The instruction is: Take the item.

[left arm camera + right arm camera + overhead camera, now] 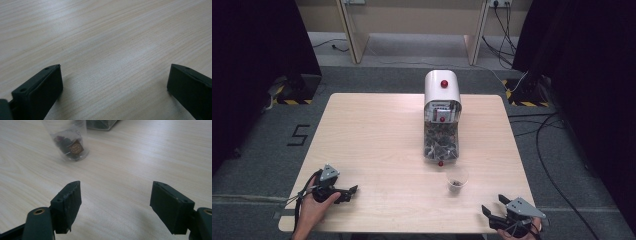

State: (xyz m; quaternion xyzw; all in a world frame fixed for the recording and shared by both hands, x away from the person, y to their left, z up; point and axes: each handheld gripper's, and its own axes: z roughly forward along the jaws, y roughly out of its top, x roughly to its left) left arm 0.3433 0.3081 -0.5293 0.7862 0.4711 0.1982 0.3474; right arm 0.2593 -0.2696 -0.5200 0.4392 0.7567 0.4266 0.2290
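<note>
I am looking at the clear plastic cup [457, 179], which is standing upright just in front of the dispenser [442, 117], right below its red spout knob [440, 163]. In the right gripper view the cup [68, 141] is showing a few small dark wrapped pieces [72, 148] at its bottom, 1 with a round gold-and-brown label. I am judging it to be very light, thin-walled and easy to crush or tip, and probably slippery, so I am planning a gentle squeeze across the lower half of the wall, where the base is stiffening it, rather than at the flexible rim.

The dispenser itself is standing behind the cup, a white domed top over a clear bin packed with more wrapped pieces.

The right gripper [493, 208] is sitting in front of the cup and to its right, near the table [377, 135] edge, its 2 jaws spread wide and holding nothing, pointing toward the cup. The left gripper [354, 189] is lying well to the left of the cup, jaws likewise parted and empty over bare wood [105, 45].
</note>
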